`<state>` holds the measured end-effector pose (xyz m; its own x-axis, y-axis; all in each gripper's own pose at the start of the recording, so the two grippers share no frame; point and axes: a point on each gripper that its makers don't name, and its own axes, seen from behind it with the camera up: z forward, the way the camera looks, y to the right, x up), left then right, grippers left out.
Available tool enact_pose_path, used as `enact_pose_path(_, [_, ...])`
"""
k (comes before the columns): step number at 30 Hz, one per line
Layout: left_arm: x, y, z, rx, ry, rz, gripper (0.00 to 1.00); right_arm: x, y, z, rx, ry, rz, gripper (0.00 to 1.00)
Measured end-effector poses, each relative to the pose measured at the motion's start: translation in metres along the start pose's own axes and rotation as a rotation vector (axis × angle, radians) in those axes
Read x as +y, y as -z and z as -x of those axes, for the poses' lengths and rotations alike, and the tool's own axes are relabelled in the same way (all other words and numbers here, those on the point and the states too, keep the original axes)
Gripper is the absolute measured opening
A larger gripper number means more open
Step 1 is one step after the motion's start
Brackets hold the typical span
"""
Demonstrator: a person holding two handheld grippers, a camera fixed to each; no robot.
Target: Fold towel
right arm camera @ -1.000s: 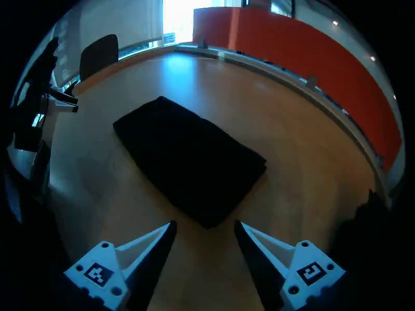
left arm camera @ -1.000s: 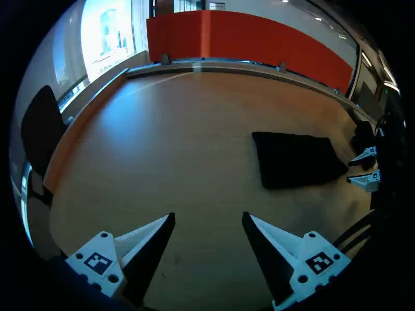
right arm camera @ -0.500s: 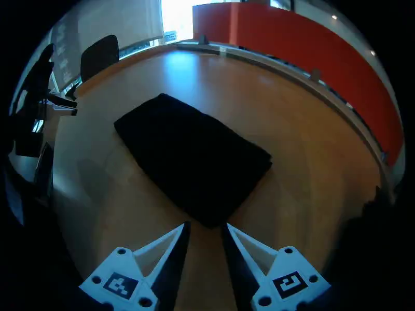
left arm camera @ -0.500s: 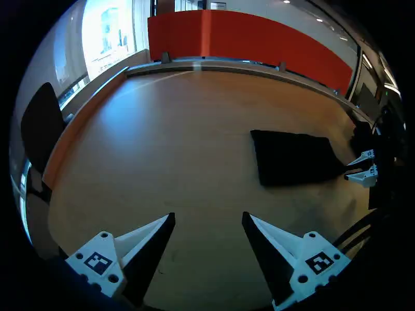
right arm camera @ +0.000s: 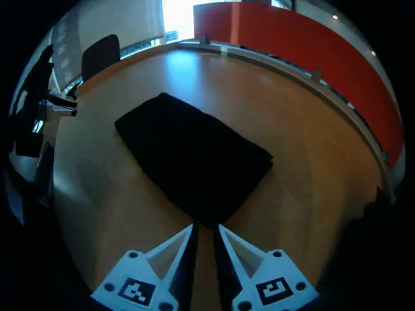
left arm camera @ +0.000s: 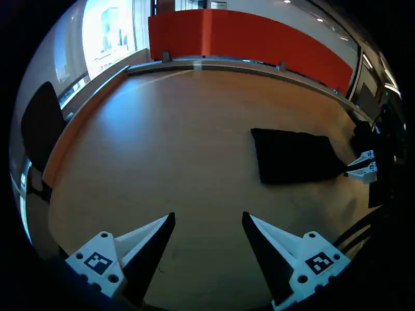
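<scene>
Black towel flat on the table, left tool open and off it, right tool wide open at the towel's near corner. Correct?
Not the right tool: the right gripper view shows its jaws nearly shut at the towel corner. The rest holds.

One towel (right arm camera: 192,155); two tongs (left arm camera: 207,228) (right arm camera: 205,233); one chair (left arm camera: 41,124); one table (left arm camera: 171,145)

Dim overall, cool and bluish. Daylight from a blown-out window (left arm camera: 106,36) far ahead and left of the jaws, with pale blue glare across the table (left arm camera: 155,129) ahead of them. Towel (right arm camera: 192,155) crushed to flat black, surface detail lost in the dark. Heavy fisheye bending toward the edges; crisp close to the jaws, softer and darker at the rim.
</scene>
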<state>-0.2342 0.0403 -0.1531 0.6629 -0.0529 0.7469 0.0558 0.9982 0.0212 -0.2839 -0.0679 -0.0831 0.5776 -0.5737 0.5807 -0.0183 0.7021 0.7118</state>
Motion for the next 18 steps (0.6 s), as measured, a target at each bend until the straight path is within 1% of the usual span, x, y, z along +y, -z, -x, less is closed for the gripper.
enact_pose_path(2, [0.000, 0.000, 0.000, -0.001, -0.001, 0.001, 0.95, 0.001, 0.000, -0.001, 0.001, -0.004, 0.005, 0.10])
enact_pose_path(3, [0.000, 0.000, 0.001, -0.001, -0.002, 0.001, 0.95, 0.002, 0.000, -0.001, 0.001, -0.006, 0.007, 0.08])
enact_pose_path(6, [0.000, 0.000, 0.001, -0.002, -0.004, 0.002, 0.95, 0.003, -0.002, -0.001, 0.001, -0.010, 0.013, 0.08])
enact_pose_path(9, [0.000, 0.000, 0.001, -0.002, -0.005, 0.003, 0.96, 0.001, -0.002, -0.001, 0.000, -0.002, 0.006, 0.08])
enact_pose_path(12, [-0.001, 0.000, 0.001, -0.003, -0.005, 0.002, 0.96, 0.002, -0.001, -0.004, 0.006, 0.016, 0.018, 0.08])
enact_pose_path(18, [-0.003, 0.001, 0.000, 0.001, -0.006, 0.000, 0.96, 0.004, 0.011, -0.024, 0.035, 0.039, 0.044, 0.08])
